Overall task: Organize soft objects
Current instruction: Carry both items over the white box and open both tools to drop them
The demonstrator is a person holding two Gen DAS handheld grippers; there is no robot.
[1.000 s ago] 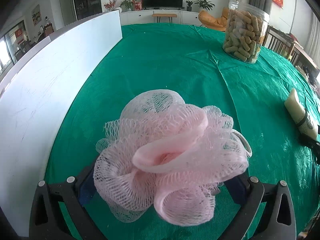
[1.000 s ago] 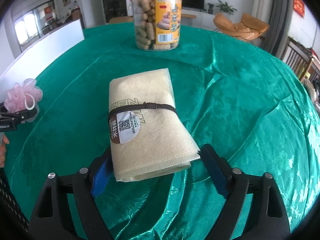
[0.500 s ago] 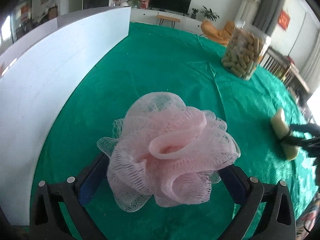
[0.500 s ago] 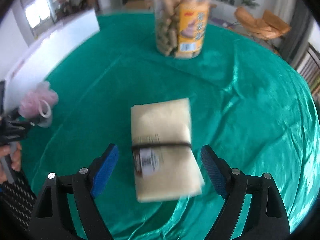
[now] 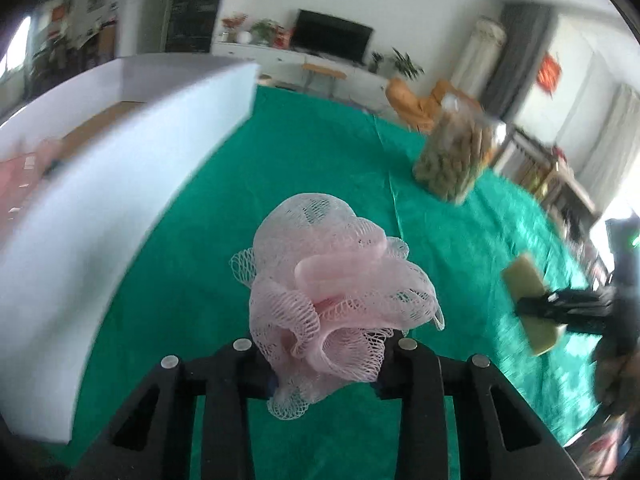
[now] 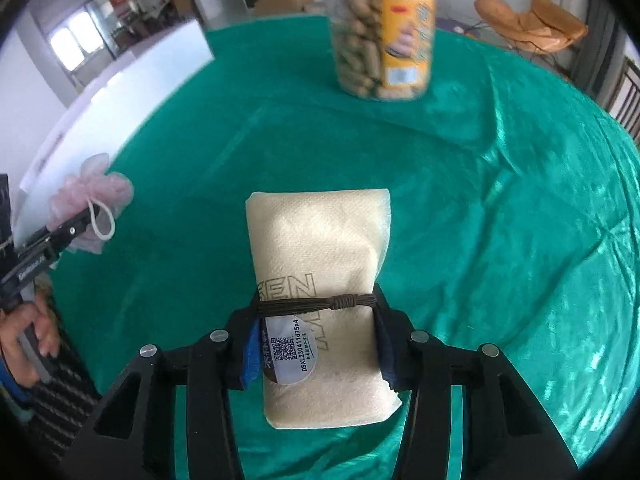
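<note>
Showing left gripper (image 5: 324, 354) just closed on the pink mesh pouf (image 5: 334, 300), right gripper (image 6: 316, 344) just closed on the banded towel (image 6: 320, 280), both clear of the green cloth (image 6: 500, 220) — shallow pinches, slippage likely.

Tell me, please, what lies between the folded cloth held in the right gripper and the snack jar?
Nothing: in the right wrist view only bare green tablecloth lies between the folded cloth and the snack jar.

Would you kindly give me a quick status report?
Left gripper just closed on pink loofah. Right gripper just closed on folded cloth. Nothing in the way.
</note>
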